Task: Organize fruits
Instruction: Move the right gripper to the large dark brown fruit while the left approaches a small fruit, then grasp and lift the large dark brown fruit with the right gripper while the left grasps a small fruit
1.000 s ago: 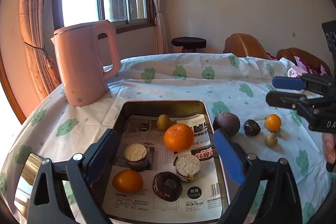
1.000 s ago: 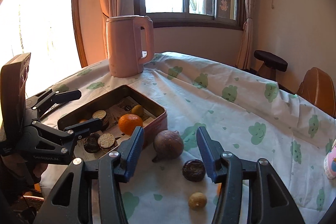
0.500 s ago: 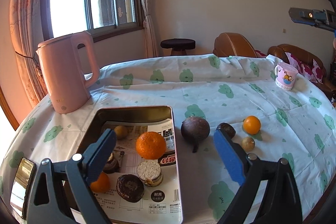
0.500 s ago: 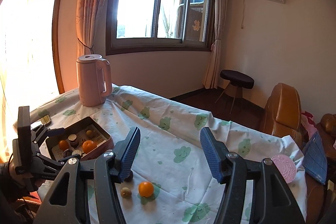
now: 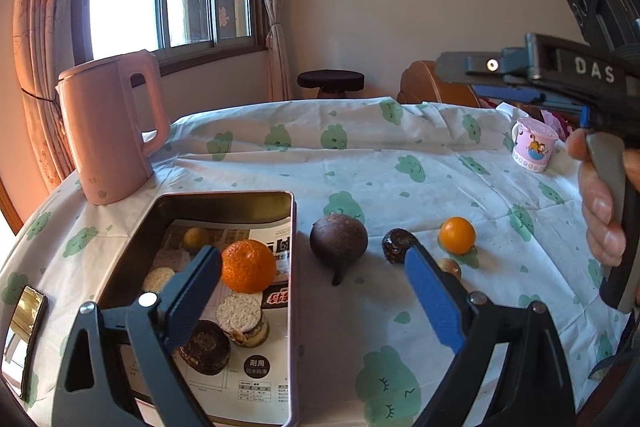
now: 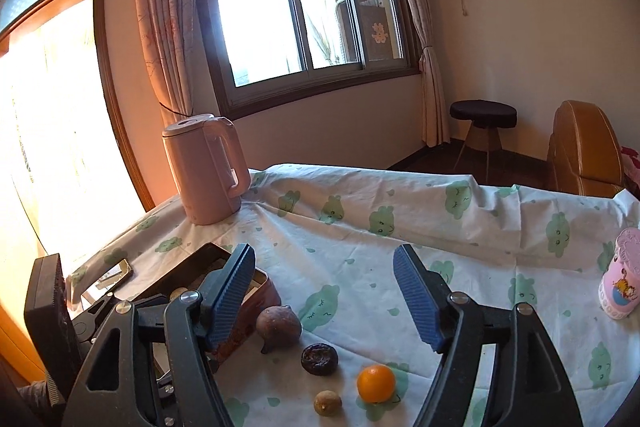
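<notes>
A metal tin (image 5: pixel 291 227) on the clouded tablecloth holds a large orange (image 5: pixel 248 265), a small yellow fruit (image 5: pixel 195 237), rice cakes and dark round pieces. Right of the tin lie a big dark purple fruit (image 5: pixel 338 239), a dark wrinkled fruit (image 5: pixel 396 245), a small orange (image 5: pixel 457 235) and a small tan fruit (image 5: pixel 450 267). My left gripper (image 5: pixel 312 301) is open and empty, above the tin's right edge. My right gripper (image 6: pixel 324 297) is open and empty, above the loose fruits: purple fruit (image 6: pixel 278 323), wrinkled fruit (image 6: pixel 319 358), small orange (image 6: pixel 375 383), tan fruit (image 6: pixel 327 403).
A pink kettle (image 5: pixel 108 127) stands behind the tin. A pink cartoon cup (image 5: pixel 534 145) stands at the far right. A phone (image 5: pixel 25 315) lies at the left table edge. A stool (image 6: pixel 482 115) and brown chairs (image 6: pixel 580 151) stand beyond the table.
The right gripper came back down from high over the table to just above the loose fruits. The left gripper shifted slightly; the tin and fruits have not moved.
</notes>
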Tool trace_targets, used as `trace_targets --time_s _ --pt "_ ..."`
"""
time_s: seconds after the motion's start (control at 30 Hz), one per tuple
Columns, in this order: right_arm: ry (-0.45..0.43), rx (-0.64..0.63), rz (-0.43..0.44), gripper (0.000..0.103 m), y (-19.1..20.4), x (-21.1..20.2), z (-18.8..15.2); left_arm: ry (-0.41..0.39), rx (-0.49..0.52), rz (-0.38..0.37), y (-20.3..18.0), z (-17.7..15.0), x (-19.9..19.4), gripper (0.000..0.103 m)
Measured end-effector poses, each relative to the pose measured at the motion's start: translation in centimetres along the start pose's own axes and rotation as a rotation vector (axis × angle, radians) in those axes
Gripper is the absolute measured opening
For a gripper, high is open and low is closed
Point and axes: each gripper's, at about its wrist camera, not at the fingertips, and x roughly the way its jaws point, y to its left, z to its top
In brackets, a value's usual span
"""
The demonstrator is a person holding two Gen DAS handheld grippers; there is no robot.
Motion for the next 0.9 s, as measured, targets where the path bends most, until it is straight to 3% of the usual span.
trace_targets --time_s 0.2,0.4,0.63,0.77,0.83,0.9 --pt "0.106 0.030 0.000 0.073 0.4 5.1 -2.7 -0.019 -0.063 0.094 2.0 -0.1 0.2 0.093" --pt "0.263 -0.065 -0.002 0.073 2.9 10.0 -4.5 -0.029 -0.178 0.180 6.3 0.0 -0.1 0.093" --pt "0.380 -0.139 0.020 0.073 4.7 13.0 -6.1 -0.035 -0.194 0.170 7.1 -0.1 -0.2 0.093" --pt "0.434 -0.171 -0.015 0.073 5.2 14.3 -7.0 -0.025 -0.175 0.156 6.5 -0.1 0.0 0.093" --pt "0.446 -0.168 -0.001 0.058 5.1 14.7 -7.5 -0.018 -0.168 0.150 6.2 -0.1 0.3 0.093" --pt "0.427 -0.161 0.013 0.051 5.3 14.4 -7.4 -0.014 -0.161 0.150 5.9 0.1 0.7 0.093"
